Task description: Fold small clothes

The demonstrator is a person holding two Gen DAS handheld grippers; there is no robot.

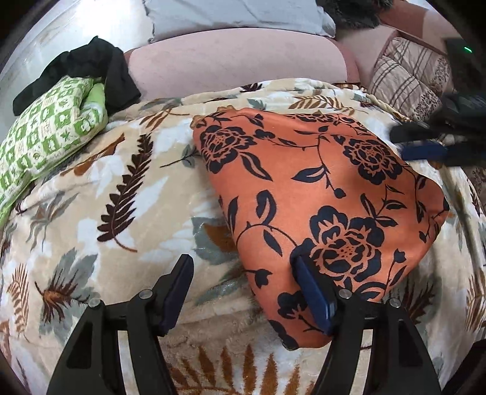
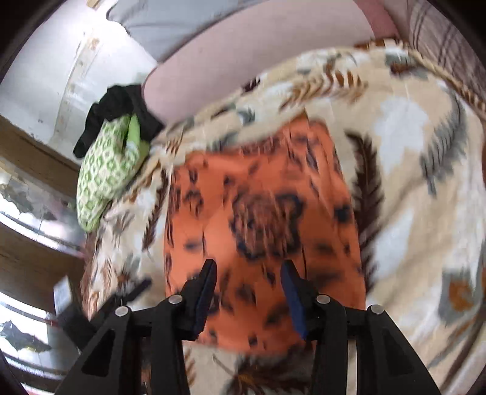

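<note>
An orange cloth with dark flowers (image 1: 319, 194) lies folded and flat on a beige leaf-print blanket (image 1: 121, 188). My left gripper (image 1: 240, 264) is open at the cloth's near left edge. Its right finger (image 1: 313, 291) rests on that edge and its left finger is over the blanket, with nothing pinched between them. The right gripper (image 1: 425, 145) shows blurred at the cloth's far right corner. In the blurred right wrist view the right gripper (image 2: 249, 267) is open above the orange cloth (image 2: 261, 197), with only flat cloth seen in the gap.
A green-and-white patterned bundle (image 1: 45, 136) with a black garment (image 1: 91, 70) on it sits at the blanket's far left. Behind are a pink cushion (image 1: 237, 66), a grey cloth (image 1: 237, 15) and a plaid pillow (image 1: 407, 76). The blanket's edge drops off to a floor (image 2: 36, 212).
</note>
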